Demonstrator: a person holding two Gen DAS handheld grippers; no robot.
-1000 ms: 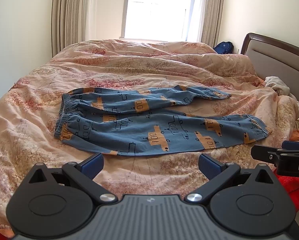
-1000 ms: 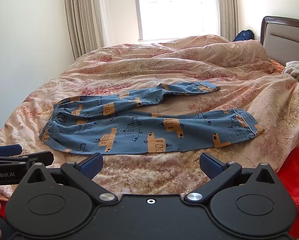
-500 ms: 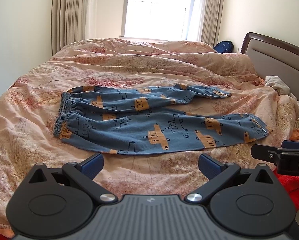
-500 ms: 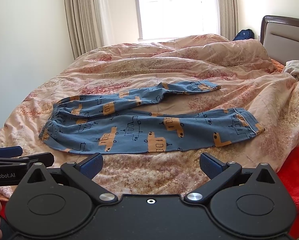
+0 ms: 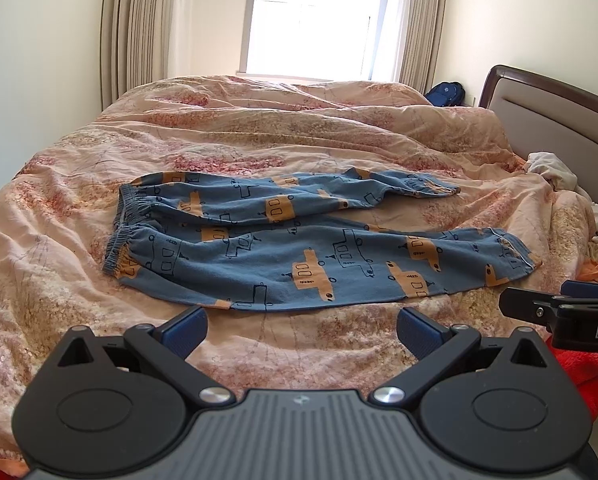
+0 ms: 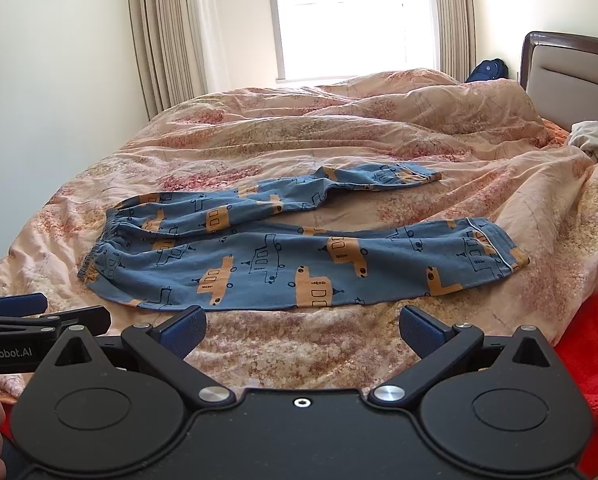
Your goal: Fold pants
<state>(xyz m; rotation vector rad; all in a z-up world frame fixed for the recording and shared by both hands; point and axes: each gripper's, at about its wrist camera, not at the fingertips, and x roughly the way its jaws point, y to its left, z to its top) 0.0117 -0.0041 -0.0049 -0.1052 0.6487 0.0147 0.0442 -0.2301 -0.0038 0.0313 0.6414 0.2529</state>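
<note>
Home bedroom, pretty obvious. Big bed with rumpled peach floral duvet [image 5: 259, 132], padded headboard [image 5: 559, 120] far right, window [image 5: 311, 16] with beige curtains [image 5: 135, 32] at far wall, blue backpack [image 6: 487, 70] in far corner, spare clothes [image 5: 555, 170] heaped right.

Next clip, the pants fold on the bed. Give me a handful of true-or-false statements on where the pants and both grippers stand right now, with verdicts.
1. The pants lie spread on the quilt. True.
2. The left gripper is shut on the waistband. False: it is open, short of the cloth.
3. The two legs are stacked on each other. False: they lie apart, splaying toward the cuffs.
4. The right gripper is open and holds nothing. True.
5. The waistband lies toward the headboard. False: the cuffs do.
</note>
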